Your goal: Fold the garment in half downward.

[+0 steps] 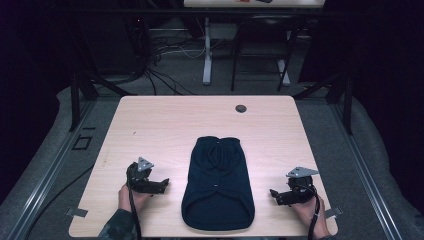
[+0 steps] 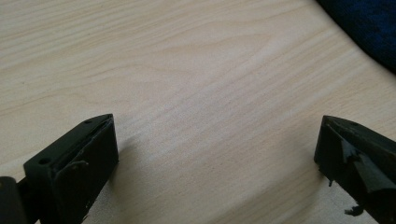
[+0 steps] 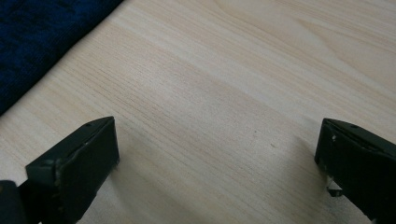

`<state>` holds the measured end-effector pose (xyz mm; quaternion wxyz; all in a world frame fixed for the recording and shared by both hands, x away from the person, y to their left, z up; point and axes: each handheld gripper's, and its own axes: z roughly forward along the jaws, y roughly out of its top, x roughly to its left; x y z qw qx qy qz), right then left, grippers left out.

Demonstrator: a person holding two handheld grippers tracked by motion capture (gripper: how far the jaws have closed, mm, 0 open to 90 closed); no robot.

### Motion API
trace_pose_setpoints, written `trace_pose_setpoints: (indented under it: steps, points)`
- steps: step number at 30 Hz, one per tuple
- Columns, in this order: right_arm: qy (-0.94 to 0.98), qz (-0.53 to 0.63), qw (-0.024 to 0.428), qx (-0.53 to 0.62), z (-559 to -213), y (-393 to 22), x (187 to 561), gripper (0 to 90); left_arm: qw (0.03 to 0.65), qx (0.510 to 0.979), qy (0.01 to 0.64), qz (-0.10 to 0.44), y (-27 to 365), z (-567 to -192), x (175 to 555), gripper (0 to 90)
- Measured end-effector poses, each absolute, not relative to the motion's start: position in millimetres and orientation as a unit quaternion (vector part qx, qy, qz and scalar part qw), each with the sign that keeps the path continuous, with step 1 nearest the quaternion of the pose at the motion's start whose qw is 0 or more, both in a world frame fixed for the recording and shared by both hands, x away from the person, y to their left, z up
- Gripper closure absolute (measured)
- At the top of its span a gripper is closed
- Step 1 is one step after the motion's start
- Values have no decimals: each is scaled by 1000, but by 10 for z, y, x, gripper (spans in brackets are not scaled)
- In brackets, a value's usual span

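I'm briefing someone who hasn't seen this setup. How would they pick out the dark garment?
Start at the pale wooden table. At the middle of its near half, between the left gripper and the right gripper, lies the navy garment, flat and touching neither. It is the one soft cloth item, narrower at its far end.

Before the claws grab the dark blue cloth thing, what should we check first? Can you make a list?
1. Left claw open and empty: ok, its jaws stand wide over bare wood.
2. Right claw open and empty: ok, same.
3. Dark blue garment lying flat between the two claws: ok.
4. Claws apart from the garment: ok, neither touches it; a strip of table shows on each side.
5. Garment fully on the table: cannot tell, its near hem lies close to the front edge.
6. Nothing else in the way near the garment: ok, the small dark spot sits far off at the back.
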<state>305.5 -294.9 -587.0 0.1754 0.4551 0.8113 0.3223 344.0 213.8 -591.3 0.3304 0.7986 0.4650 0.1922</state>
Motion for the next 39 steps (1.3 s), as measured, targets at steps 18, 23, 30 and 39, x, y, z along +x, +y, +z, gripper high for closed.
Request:
trace_pose_setpoints:
  steps: [18, 23, 30, 39]
  points:
    - [810, 321, 163, 463, -5773, -2912, 3069, 5, 323, 803, 468, 178, 2132, -5854, 3474, 3]
    - [809, 331, 160, 458, -5696, -2876, 3070, 15, 331, 799, 464, 190, 2133, -5738, 3515, 3]
    - [814, 333, 155, 450, -5573, -2806, 3129, 18, 337, 807, 451, 177, 2049, -5644, 3615, 4]
    - [819, 340, 149, 438, -5432, -2662, 3326, 20, 342, 821, 424, 173, 1832, -5489, 3789, 5]
